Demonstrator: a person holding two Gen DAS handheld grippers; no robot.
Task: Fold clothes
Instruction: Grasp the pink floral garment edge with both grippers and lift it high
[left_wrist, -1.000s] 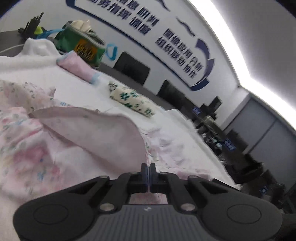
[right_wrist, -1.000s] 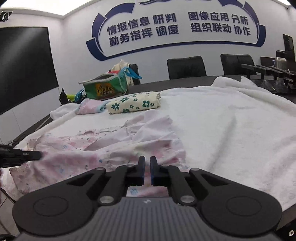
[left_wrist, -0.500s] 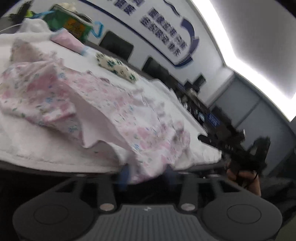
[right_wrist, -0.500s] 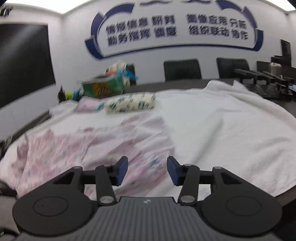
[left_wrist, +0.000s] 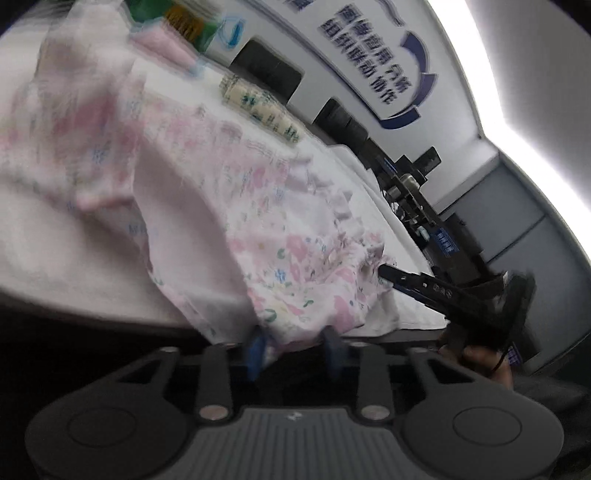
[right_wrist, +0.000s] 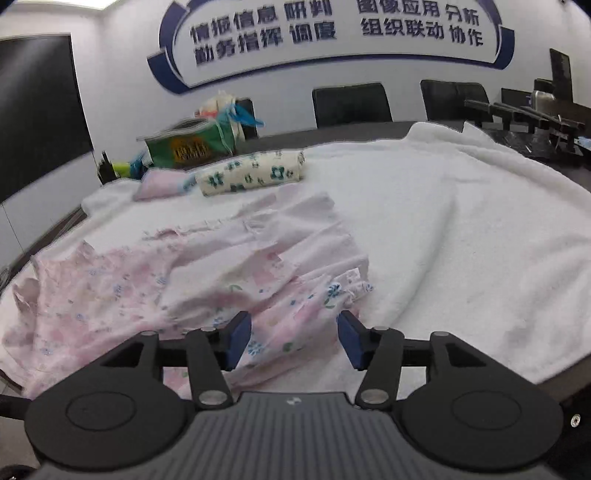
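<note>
Bright ceiling strip light (left_wrist: 524, 122) floods the room; left wrist view smears with motion blur, fisheye edges bending and darkening.

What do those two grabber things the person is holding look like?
Each is a black tool with a grey ribbed body, two round black discs and silver pivot pins. On the right gripper the two fingers carry flat blue pads. The left gripper looks the same, though blurred. Seen from the side it is long, black and pointed, with small white markings and a dark cable.

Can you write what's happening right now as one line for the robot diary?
task: fold clothes | left gripper: closing, pink garment edge between jaws | right gripper: opening over garment | towel: spread under it
</note>
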